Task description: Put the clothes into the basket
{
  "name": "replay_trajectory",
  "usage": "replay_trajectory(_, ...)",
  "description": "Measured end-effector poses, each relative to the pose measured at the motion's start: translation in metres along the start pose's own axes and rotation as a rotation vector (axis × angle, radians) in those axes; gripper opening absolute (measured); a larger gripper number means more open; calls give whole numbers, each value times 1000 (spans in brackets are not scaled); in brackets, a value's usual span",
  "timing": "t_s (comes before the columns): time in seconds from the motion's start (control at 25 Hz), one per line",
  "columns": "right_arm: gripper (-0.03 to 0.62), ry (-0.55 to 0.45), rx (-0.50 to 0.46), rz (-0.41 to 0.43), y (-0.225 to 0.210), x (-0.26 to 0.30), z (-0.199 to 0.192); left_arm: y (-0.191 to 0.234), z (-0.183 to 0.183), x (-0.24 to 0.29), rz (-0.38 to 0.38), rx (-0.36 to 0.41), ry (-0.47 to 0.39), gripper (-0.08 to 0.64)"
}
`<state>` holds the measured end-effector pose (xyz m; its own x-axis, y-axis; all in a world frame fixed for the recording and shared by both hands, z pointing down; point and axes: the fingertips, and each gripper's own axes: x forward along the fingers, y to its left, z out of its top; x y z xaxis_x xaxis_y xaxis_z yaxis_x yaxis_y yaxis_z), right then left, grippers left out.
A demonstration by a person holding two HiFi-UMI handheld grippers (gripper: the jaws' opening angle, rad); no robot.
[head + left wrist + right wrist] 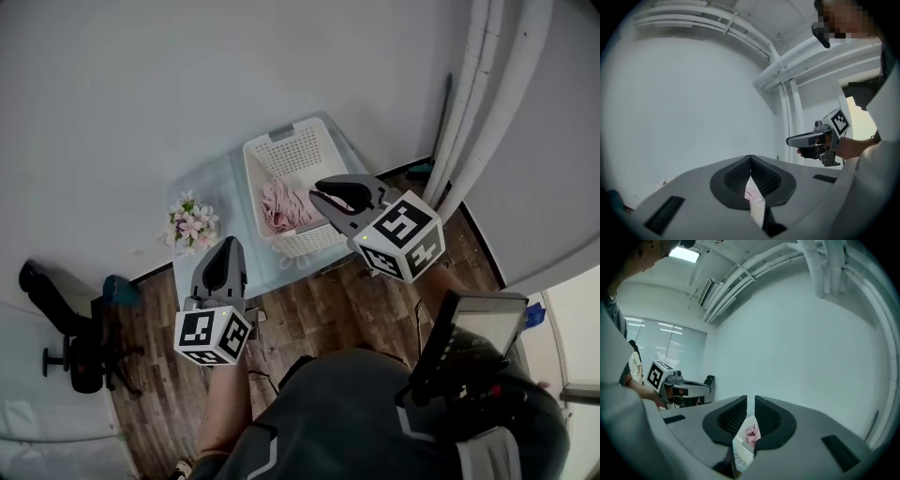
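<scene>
Clothes (281, 206) look like they're already in. In the head view there's a pink bundle sitting inside the white basket (295, 145), towards the end nearer the person, and the basket itself stands on the pale table (211, 183) with a little bunch of flowers (190, 223) off to its left. I don't spot any other garment on the table or down on the wood floor, so my guess is the job is basically done, or very close. Fair warning though: the head view is steep and the right tong covers one corner of the basket, so something small could be hiding there.

As for the tongs, neither one is carrying anything. The left gripper (228, 246) is clenched with its pads meeting at the tips and nothing pinched between them. The right gripper (316, 195) is almost closed, with just a thin slit left between the pads, and that slit is empty too. No fabric hangs from either one.

Position-wise, both tongs are held up in the air and clear of the basket, not touching it or the clothes. The right one hovers over the near right corner of the basket, and the left one sits near the table's front edge, left of the basket. Each gripper view peeks down past its own jaws and catches a sliver of white basket mesh with pink in it well below, so the clothes lie under and ahead of both tongs.
</scene>
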<state>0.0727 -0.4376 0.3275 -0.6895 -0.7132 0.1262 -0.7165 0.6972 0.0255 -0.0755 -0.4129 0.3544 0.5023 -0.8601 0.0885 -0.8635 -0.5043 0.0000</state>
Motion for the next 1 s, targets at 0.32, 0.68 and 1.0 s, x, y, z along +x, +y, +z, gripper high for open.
replay_trajectory(0.32,43,-48,29,-96,28,8,21,29,12,-21,-61,15,-18,9)
replay_trajectory(0.68,15,-46,17,-152,56,17,27,52,9,-39,-91,2,-28,9)
replay_trajectory(1.0,15,-43,34,-175,66,17,29,57,8,-48,-99,-16,-41,9)
